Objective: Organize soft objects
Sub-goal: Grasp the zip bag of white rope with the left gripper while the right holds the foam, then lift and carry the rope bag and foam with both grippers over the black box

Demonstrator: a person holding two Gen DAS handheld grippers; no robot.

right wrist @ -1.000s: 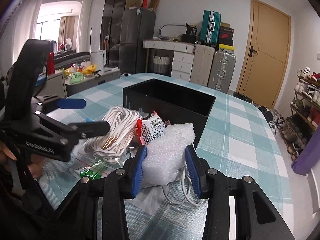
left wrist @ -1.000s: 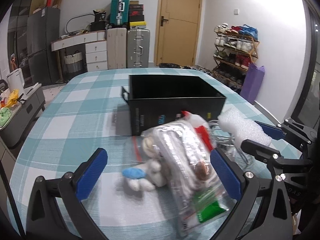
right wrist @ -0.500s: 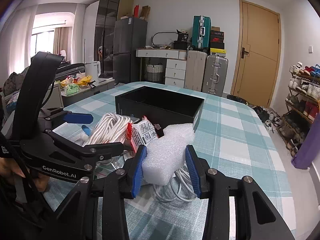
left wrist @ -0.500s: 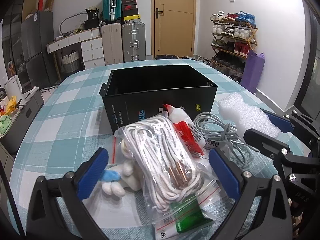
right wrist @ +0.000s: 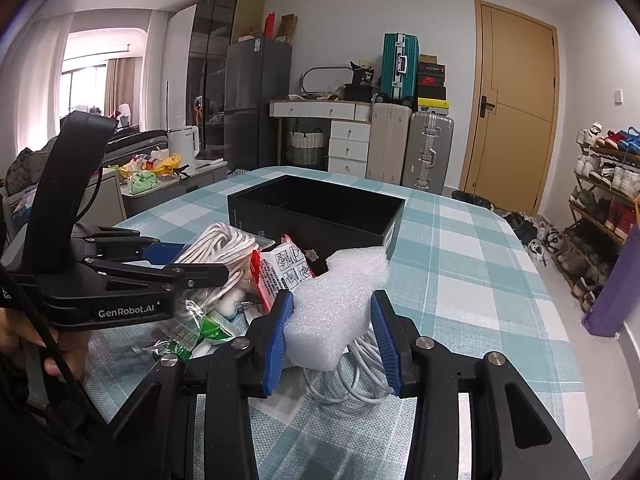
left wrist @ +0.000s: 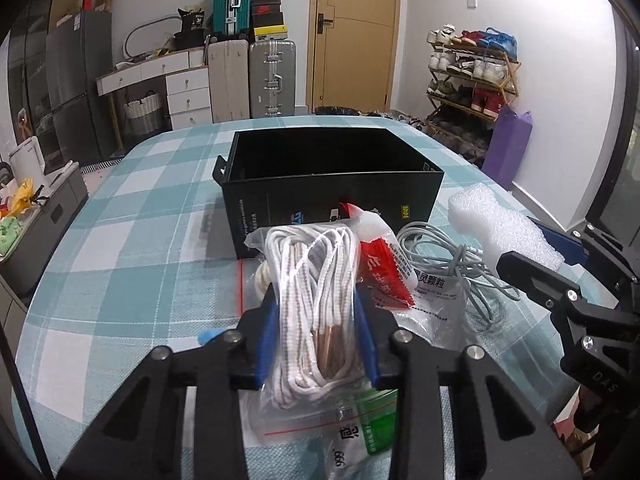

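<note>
A clear bag of white rope (left wrist: 312, 280) lies on the checked tablecloth in front of an open black box (left wrist: 332, 200). My left gripper (left wrist: 316, 308) is closing on this bag, and its blue pads (left wrist: 267, 336) press on both sides of it. The right wrist view shows the same gripper (right wrist: 180, 260) on the rope bag (right wrist: 224, 248). My right gripper (right wrist: 332, 320) is shut on a white foam block (right wrist: 340, 296), held just right of the pile. The foam block (left wrist: 504, 228) and the right gripper (left wrist: 552, 256) sit at the right edge of the left wrist view.
A red-and-white sachet (left wrist: 384, 268), a coiled grey cable (left wrist: 448, 256) and a green-and-white packet (left wrist: 368, 424) lie around the rope bag. A blue bit of a soft toy (left wrist: 208, 336) peeks out beside the left finger. The table edge (right wrist: 560, 320) is at the right.
The left jaws, wide open before, have come together on the rope bag. The left view has settled squarely on the box. The right gripper keeps its grip on the foam.
</note>
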